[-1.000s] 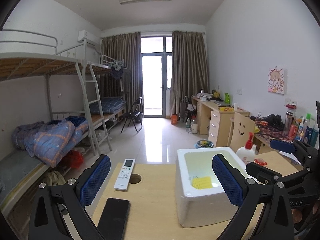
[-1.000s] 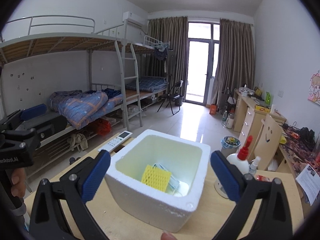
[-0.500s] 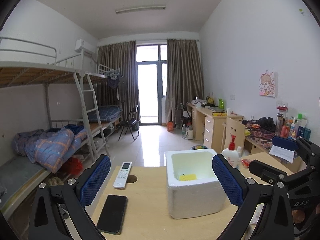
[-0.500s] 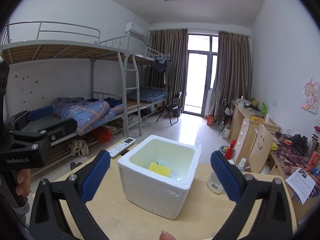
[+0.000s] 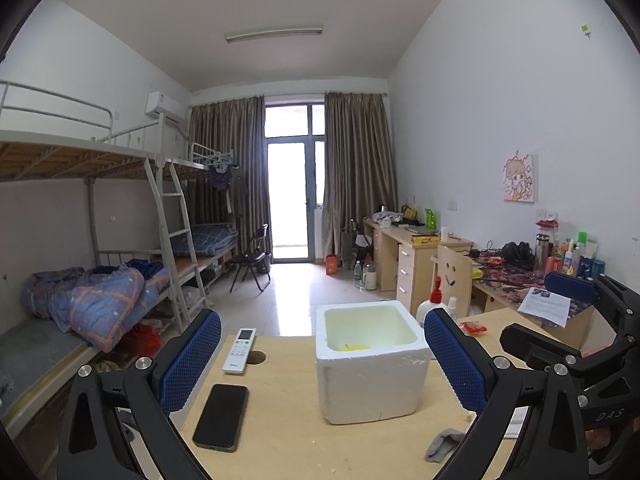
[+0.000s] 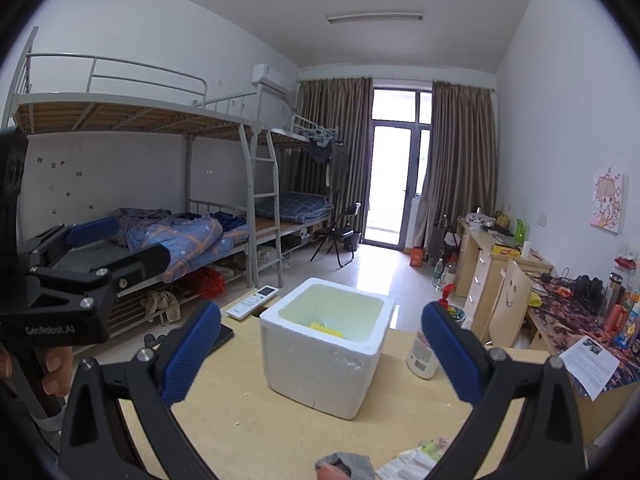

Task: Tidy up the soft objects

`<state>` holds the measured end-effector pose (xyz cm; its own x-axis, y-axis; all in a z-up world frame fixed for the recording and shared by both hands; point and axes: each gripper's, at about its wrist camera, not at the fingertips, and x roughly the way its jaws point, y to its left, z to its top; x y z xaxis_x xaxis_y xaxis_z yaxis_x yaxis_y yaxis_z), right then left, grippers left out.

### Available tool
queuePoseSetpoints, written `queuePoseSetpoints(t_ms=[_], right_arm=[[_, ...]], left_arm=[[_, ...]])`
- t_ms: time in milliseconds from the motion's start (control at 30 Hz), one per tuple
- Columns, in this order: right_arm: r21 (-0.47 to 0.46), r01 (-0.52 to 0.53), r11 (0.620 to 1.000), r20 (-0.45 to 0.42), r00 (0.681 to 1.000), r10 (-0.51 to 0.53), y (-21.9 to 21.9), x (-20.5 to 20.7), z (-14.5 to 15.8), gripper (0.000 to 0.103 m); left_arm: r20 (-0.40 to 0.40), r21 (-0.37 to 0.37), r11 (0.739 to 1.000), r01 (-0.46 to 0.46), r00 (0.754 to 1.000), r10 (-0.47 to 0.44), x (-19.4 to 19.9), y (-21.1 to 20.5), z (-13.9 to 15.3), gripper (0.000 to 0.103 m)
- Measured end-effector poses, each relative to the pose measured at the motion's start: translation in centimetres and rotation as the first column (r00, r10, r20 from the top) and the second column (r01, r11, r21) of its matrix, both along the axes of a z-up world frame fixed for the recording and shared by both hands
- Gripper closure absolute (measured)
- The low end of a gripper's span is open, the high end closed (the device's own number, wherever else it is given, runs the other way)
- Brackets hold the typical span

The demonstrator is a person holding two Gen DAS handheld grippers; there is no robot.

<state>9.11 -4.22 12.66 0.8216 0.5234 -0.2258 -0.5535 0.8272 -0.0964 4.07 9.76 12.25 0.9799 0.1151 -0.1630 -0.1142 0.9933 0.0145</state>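
Observation:
A white foam box [image 5: 370, 364] stands on the wooden table [image 5: 280, 432]; it also shows in the right wrist view [image 6: 326, 350]. A yellow soft item [image 5: 352, 347] lies inside it, seen again in the right wrist view [image 6: 326, 329]. A grey sock [image 5: 442, 443] lies on the table near the front right, and also at the bottom of the right wrist view [image 6: 348, 462]. My left gripper [image 5: 322, 364] is open and empty, back from the box. My right gripper [image 6: 322, 354] is open and empty, also back from the box.
A black phone [image 5: 221, 416] and a white remote [image 5: 240, 350] lie left of the box. A pump bottle [image 6: 424, 354] stands right of it. Papers and small items [image 6: 416, 460] lie at the table's front. Bunk beds [image 6: 160, 184] line the left wall, desks [image 5: 416, 256] the right.
Both grippers have pulled back and up from the foam box, which now looks smaller and farther. The grey sock has come into view at the front. Both stay open.

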Motion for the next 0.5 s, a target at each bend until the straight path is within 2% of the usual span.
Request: queuePoseSetpoints(t_ms=[500], right_arm=[[0.009,0.006,1.0,0.041,0.999,-0.007,-1.9,-3.7,-2.1,0.001]], left_arm=[[0.015,0.007,0.999,0.052,0.999,-0.052,-3.1,-1.6,-2.3,0.001]])
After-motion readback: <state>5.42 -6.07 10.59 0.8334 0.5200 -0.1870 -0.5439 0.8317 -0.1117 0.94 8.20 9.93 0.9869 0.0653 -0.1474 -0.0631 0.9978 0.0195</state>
